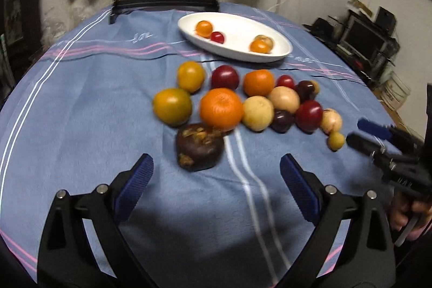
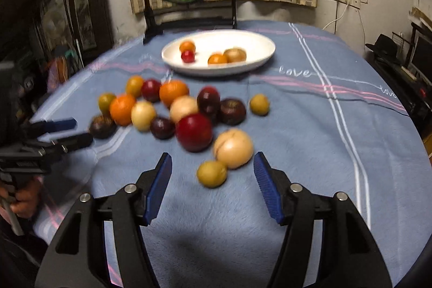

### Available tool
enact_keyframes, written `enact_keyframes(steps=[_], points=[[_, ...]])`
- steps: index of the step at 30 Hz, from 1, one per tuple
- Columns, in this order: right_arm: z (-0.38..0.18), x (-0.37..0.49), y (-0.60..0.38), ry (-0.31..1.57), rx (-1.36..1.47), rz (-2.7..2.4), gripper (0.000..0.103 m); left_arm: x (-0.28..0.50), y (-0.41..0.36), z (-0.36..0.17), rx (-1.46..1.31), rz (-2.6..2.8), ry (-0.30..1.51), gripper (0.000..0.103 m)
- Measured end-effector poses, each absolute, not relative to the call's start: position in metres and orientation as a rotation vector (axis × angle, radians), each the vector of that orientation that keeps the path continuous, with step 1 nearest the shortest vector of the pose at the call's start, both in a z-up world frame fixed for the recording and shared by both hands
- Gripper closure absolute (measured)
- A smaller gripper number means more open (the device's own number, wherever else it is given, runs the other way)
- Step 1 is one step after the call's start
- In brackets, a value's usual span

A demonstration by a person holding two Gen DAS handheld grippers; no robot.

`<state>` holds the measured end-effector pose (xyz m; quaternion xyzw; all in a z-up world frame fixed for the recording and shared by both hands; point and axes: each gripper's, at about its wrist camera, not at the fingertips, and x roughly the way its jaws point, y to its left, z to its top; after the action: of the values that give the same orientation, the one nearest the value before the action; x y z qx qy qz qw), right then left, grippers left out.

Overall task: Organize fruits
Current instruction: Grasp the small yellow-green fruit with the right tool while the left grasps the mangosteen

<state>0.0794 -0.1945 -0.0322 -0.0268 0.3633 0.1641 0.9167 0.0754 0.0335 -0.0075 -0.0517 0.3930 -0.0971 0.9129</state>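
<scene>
Desk: blue striped cloth, white oval ceramic plate at the far side.
Fruit: small round yellow-green fruit lies nearest your right gripper.
Jaws: both grippers spread, empty; left gripper.
Advice: centre it, close gently.

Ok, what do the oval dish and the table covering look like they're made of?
The dish looks like glazed white ceramic, possibly melamine: smooth, glossy, bright rim. The tablecloth looks like soft napped fabric, matte blue with woven stripes and wrinkles.
</scene>
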Motion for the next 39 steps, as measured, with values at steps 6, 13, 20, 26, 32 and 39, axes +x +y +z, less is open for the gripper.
enact_keyframes(steps=[6, 13, 20, 26, 32, 39], points=[[-0.037, 0.084, -0.196, 0.794, -0.013, 0.330, 0.040, 0.079, 0.036, -0.011, -0.141, -0.190, 0.823, 0.006], [-0.040, 0.080, -0.192, 0.796, -0.049, 0.329, 0.043, 0.079, 0.034, -0.010, -0.126, -0.181, 0.816, 0.006], [-0.046, 0.088, -0.192, 0.845, -0.045, 0.326, 0.056, 0.081, 0.034, -0.012, -0.128, -0.184, 0.829, 0.006], [-0.049, 0.096, -0.191, 0.883, -0.025, 0.342, 0.064, 0.084, 0.035, -0.014, -0.139, -0.188, 0.842, 0.006], [-0.049, 0.098, -0.189, 0.890, -0.009, 0.351, 0.064, 0.085, 0.034, -0.015, -0.141, -0.192, 0.848, 0.006], [-0.049, 0.099, -0.189, 0.900, -0.003, 0.332, 0.072, 0.086, 0.036, -0.016, -0.160, -0.193, 0.858, 0.006]])
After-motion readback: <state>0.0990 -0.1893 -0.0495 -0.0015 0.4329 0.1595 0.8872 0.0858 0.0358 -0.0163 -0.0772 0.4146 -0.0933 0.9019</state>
